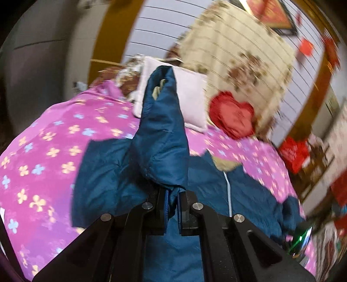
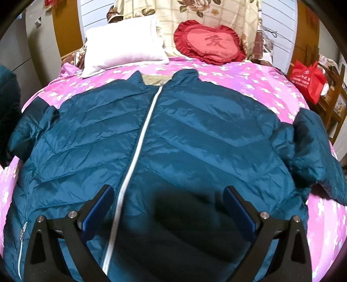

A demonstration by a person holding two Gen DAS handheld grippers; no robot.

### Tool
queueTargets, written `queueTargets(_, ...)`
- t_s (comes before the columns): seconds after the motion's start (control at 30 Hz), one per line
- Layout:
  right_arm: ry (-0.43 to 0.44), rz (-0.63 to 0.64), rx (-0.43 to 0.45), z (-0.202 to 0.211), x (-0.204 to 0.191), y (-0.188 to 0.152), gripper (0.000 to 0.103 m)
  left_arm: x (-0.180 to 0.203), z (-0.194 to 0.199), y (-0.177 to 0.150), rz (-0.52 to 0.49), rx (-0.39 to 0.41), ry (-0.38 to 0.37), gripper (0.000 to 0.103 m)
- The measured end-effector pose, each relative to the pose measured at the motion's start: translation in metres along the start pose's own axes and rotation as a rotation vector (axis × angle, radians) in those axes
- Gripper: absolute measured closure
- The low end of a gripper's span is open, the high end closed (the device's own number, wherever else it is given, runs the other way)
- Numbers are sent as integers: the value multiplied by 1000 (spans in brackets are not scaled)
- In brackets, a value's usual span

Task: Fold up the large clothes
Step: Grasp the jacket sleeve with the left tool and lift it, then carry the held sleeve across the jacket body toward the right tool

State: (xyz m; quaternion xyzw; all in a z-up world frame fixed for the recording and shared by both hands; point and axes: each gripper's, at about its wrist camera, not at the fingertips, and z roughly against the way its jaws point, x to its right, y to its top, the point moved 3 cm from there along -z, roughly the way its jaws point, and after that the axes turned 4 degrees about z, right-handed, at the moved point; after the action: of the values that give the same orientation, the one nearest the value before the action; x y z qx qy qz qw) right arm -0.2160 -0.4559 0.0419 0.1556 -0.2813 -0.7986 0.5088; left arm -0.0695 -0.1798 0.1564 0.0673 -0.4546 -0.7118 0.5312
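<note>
A teal puffer jacket (image 2: 195, 130) lies front up on the pink flowered bedspread (image 2: 271, 86), its white zipper (image 2: 138, 143) closed and its collar toward the pillows. My left gripper (image 1: 172, 193) is shut on the jacket's sleeve (image 1: 160, 130), which stands lifted and folded over above the jacket body (image 1: 104, 173). In the right wrist view that raised sleeve (image 2: 8, 104) shows at the far left edge. My right gripper (image 2: 169, 193) hangs open over the jacket's lower front, nothing between its blue pads (image 2: 97, 208). The other sleeve (image 2: 314, 147) lies spread out to the right.
At the head of the bed are a white pillow (image 2: 123, 43), a red heart-shaped cushion (image 2: 209, 42) and a floral pillow (image 2: 208, 10). A red bag (image 2: 308, 80) sits on a wooden shelf right of the bed. Grey cabinets (image 2: 39, 43) stand to the left.
</note>
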Motion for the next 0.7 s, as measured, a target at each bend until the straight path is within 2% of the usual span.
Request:
queueTargets(0.3,-17,-33,12,15,26,-7,1,67,-36,-49,-85,-122,-53,103)
queueTargets(0.7,-51,-58,6,21,59,-19,1,102,-98,-127,-132,-282,-32,103)
